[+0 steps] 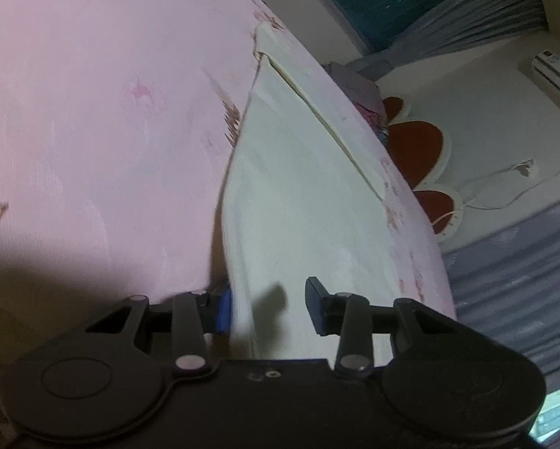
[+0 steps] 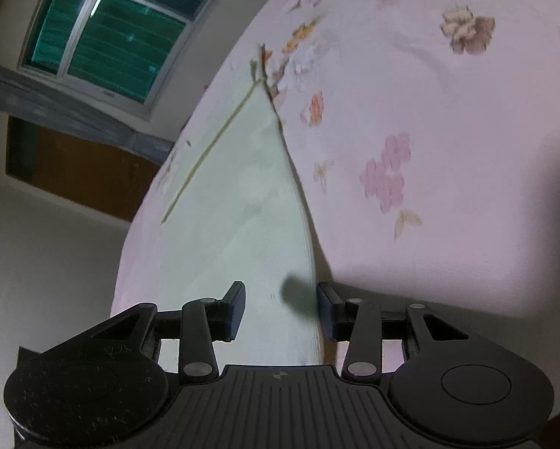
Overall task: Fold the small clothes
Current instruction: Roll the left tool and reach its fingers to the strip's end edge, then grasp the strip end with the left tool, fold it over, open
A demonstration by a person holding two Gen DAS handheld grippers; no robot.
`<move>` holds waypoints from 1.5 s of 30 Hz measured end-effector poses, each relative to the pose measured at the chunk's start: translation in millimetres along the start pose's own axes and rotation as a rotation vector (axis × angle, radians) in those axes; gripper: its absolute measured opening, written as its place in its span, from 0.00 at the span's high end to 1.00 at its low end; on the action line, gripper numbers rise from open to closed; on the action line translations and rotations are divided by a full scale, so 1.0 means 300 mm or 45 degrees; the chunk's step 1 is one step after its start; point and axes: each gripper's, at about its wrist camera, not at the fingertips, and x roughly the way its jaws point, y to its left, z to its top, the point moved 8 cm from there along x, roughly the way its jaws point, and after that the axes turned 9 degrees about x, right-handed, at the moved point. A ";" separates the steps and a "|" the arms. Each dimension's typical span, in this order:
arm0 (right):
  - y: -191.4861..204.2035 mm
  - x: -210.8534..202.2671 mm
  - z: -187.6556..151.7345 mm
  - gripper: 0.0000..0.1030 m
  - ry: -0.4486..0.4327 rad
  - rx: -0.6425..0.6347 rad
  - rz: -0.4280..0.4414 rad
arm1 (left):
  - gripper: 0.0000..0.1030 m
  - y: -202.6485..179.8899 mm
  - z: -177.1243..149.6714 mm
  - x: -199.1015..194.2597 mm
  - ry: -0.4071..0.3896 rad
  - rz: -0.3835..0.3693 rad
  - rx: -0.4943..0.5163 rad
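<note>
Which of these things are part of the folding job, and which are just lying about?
Job: white garment, left gripper, right gripper, floral bedsheet as work surface.

Lying about: red cushion, clothes pile, air conditioner, window, curtain.

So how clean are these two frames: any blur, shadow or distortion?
Left wrist view: soft, smeared detail on the pale garment, dark shadow at lower left of the pink sheet. Right wrist view: sharper floral print, shadow at right; fisheye bends the window.
</note>
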 end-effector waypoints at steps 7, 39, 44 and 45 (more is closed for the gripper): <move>-0.010 0.006 -0.102 0.96 0.092 -0.073 0.016 | 0.96 0.003 -0.026 -0.002 -0.030 -0.007 -0.027; 0.669 0.431 0.780 0.97 -0.224 -0.251 0.084 | 0.96 -0.136 0.938 0.442 -0.273 -0.079 0.000; 0.531 0.654 0.875 0.97 -0.165 -0.128 -0.028 | 0.96 -0.013 0.978 0.605 -0.158 -0.022 -0.060; 0.510 0.675 0.885 0.97 -0.162 -0.110 -0.034 | 0.96 0.002 0.990 0.623 -0.153 -0.024 -0.066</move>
